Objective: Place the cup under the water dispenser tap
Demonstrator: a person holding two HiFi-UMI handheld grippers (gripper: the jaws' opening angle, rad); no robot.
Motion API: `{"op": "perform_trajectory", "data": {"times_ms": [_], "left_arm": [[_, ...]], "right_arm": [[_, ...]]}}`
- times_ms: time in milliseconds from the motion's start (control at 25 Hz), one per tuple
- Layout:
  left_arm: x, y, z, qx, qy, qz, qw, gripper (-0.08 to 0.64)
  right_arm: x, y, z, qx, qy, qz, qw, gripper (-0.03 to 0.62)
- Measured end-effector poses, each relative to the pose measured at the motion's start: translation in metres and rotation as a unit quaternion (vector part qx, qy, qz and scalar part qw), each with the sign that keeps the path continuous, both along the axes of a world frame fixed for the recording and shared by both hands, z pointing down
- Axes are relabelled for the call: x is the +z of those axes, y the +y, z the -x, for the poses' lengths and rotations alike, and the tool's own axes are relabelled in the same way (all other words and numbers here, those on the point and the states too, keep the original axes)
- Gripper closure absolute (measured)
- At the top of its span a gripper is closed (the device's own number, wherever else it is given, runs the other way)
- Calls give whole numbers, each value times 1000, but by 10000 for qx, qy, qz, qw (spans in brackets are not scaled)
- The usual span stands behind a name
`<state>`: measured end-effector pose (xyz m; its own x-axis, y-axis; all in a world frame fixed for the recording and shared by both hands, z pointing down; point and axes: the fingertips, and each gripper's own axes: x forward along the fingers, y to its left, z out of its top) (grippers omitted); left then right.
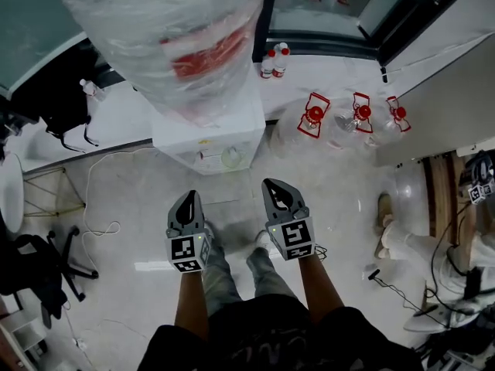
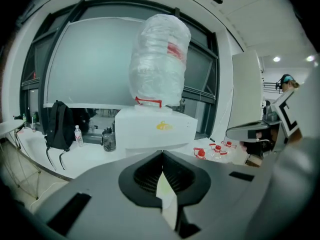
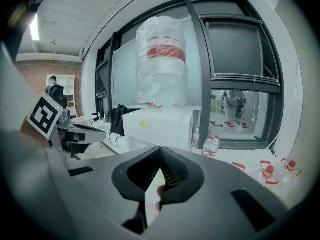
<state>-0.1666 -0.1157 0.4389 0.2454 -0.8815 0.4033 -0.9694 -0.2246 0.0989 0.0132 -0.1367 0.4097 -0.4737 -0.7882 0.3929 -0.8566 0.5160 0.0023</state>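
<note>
The white water dispenser (image 1: 207,139) stands ahead of me, topped by a big plastic-wrapped bottle (image 1: 166,29). A pale round cup-like thing (image 1: 230,157) sits at the dispenser's front, by the taps. My left gripper (image 1: 189,196) and right gripper (image 1: 273,184) hang side by side above the floor, short of the dispenser, both shut with nothing in them. In the left gripper view the dispenser (image 2: 155,129) rises beyond the shut left gripper (image 2: 162,154). In the right gripper view the dispenser (image 3: 155,124) stands behind the shut right gripper (image 3: 160,149). The jaws hide the cup in both gripper views.
Empty jugs with red caps (image 1: 315,118) lie on the floor right of the dispenser. Two small bottles (image 1: 272,62) stand on the sill behind. A black backpack (image 1: 66,118) and a cable (image 1: 100,199) are at the left, and a chair (image 1: 46,265). Another person's feet (image 1: 390,234) are at the right.
</note>
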Motion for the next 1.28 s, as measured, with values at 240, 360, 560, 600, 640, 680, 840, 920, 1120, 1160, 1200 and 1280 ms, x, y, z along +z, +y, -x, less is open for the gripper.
{"op": "perform_trajectory", "data": {"times_ms": [240,360,560,600,640,680,840,920,1120,1160,1200,1280], "left_arm": [[-24,7,5,26,64,-28,10000,543],[-34,7,2,124,95,-66,9999,543],[-58,7,0,212,16,-193,9996,545],[-63,7,0,235,7,-218,9995,545],[-68,6,0,247,15,-247,9994,545],[-74,6,0,245,30,-281,9993,543],[-95,8,4,213,59,-441,9988,545],[-105,8,5,179,45,-524,9985,543],[-131,4,8,122,6,-713,9974,543],[-135,3,8,104,2,-740,9972,543],[-140,3,8,78,-2,-769,9970,543],[-148,1,7,27,-11,-844,9964,543]], "right_arm": [[-19,4,-16,254,30,-28,9997,578],[-29,7,-13,181,107,-42,9998,578],[-60,5,-13,189,18,-112,9998,578],[-67,5,-14,190,-5,-125,9997,578],[-73,4,-15,188,-25,-155,9997,578],[-79,3,-16,188,-41,-195,9996,578],[-99,2,-18,191,-154,-334,9991,578],[-106,3,-19,197,-230,-365,9989,578],[-115,3,-25,189,-220,-486,9984,578],[-119,3,-27,193,-228,-508,9983,578],[-123,2,-28,188,-240,-533,9981,578],[-133,-1,-31,159,-259,-600,9977,578]]}}
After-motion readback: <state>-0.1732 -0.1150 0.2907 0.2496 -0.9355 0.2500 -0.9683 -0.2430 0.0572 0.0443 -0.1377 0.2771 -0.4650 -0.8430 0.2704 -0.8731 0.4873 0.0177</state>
